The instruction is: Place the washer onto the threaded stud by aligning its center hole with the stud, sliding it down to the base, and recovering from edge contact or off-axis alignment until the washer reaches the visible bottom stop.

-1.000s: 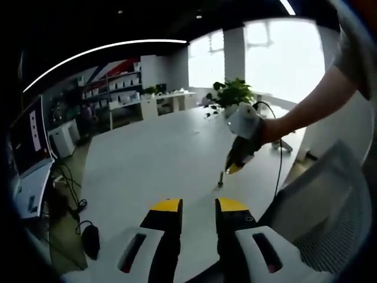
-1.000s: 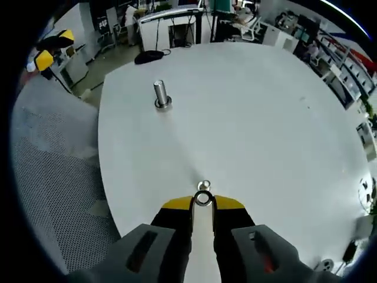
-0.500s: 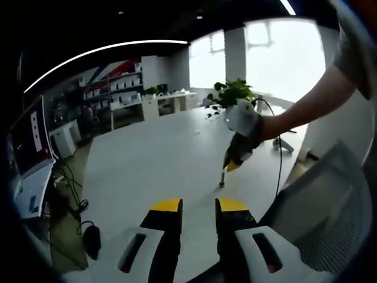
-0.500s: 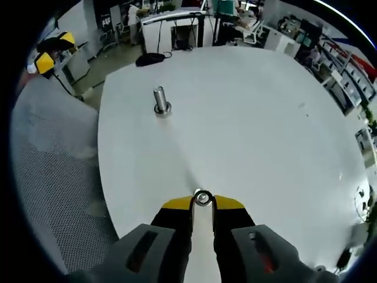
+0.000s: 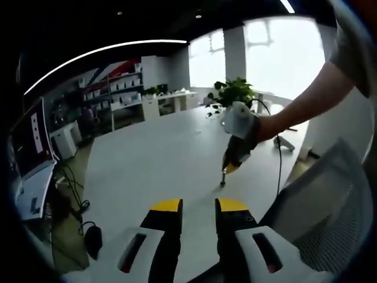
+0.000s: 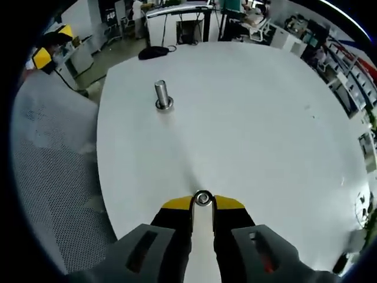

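Our right gripper (image 6: 202, 203) pinches the washer (image 6: 203, 198) between its yellow fingers (image 6: 177, 204), edge-on at the tips. The stud (image 6: 161, 94) stands upright on the white table (image 6: 265, 130), well ahead of the fingers and off to their left, so the washer must travel forward-left, then drop along the stud's vertical axis. Our left gripper (image 5: 198, 207) hangs back, fingers slightly apart, holding nothing. The stud's threads are too small to make out.

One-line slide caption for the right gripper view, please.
Right gripper holds the washer at its tips above the white table, short of the upright threaded stud.
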Demonstrator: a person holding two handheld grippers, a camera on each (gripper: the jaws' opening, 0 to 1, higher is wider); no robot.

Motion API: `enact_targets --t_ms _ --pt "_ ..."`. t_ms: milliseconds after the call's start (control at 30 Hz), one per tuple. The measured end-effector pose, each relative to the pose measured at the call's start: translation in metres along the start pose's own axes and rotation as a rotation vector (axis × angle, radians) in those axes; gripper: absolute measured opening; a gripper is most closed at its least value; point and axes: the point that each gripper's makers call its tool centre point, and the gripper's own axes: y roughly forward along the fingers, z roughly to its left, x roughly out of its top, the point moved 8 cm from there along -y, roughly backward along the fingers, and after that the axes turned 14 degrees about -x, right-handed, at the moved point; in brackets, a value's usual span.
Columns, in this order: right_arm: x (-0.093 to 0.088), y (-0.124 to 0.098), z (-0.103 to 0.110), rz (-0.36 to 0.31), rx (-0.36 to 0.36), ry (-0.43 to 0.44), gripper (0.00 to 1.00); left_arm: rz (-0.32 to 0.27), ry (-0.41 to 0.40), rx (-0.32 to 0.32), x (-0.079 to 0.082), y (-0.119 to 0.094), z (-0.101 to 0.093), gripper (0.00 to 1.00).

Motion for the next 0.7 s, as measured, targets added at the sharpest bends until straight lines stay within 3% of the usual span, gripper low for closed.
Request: enact_targets --t_ms 700 --pt "-0.006 0.025 0.003 0.050 0.026 -0.002 0.14 0.018 0.004 0.007 -0.002 0.001 0.000 0.20"
